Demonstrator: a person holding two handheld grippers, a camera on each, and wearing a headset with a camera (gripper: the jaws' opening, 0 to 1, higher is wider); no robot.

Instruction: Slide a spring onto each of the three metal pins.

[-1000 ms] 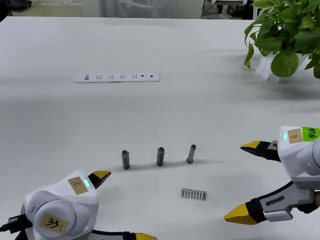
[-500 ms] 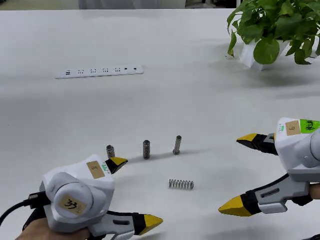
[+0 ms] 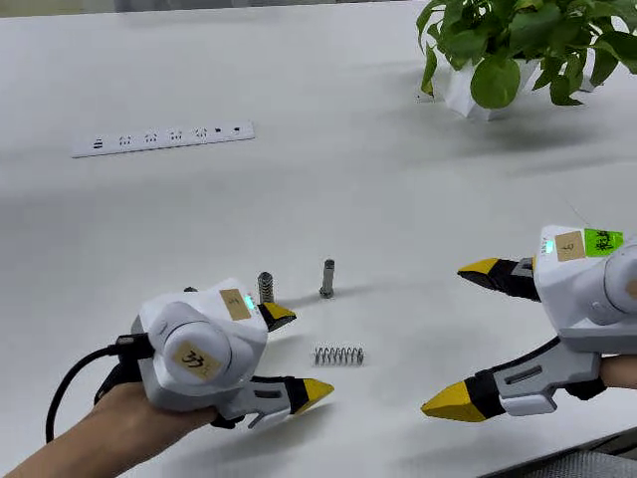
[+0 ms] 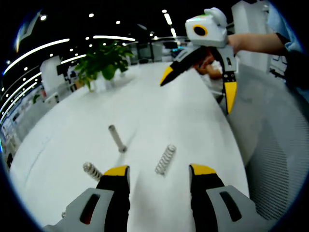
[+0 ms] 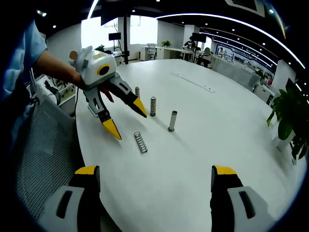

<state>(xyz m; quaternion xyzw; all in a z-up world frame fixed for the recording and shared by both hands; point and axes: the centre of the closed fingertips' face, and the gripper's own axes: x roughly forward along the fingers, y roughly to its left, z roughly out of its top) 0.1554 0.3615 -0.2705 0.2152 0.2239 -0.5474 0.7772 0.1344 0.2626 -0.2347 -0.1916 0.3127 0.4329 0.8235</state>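
Note:
A loose spring (image 3: 338, 355) lies flat on the white table. Behind it stands a bare metal pin (image 3: 327, 278), and to its left a pin with a spring on it (image 3: 265, 287). My left gripper (image 3: 297, 352) is open just left of the loose spring and covers the leftmost pin. In the left gripper view the loose spring (image 4: 165, 159) lies just ahead between the open jaws, with the bare pin (image 4: 116, 138) beyond. My right gripper (image 3: 458, 336) is open and empty to the right. The right gripper view shows the spring (image 5: 140, 142), the bare pin (image 5: 172, 121) and two sprung pins (image 5: 153, 106).
A white power strip (image 3: 164, 138) lies at the far left of the table. A potted plant (image 3: 498, 50) stands at the far right. The table's front edge (image 3: 557, 453) runs close under the right gripper.
My left gripper has moved right and forward, up to the loose spring, and now covers the leftmost pin. The right gripper has held its place, still open.

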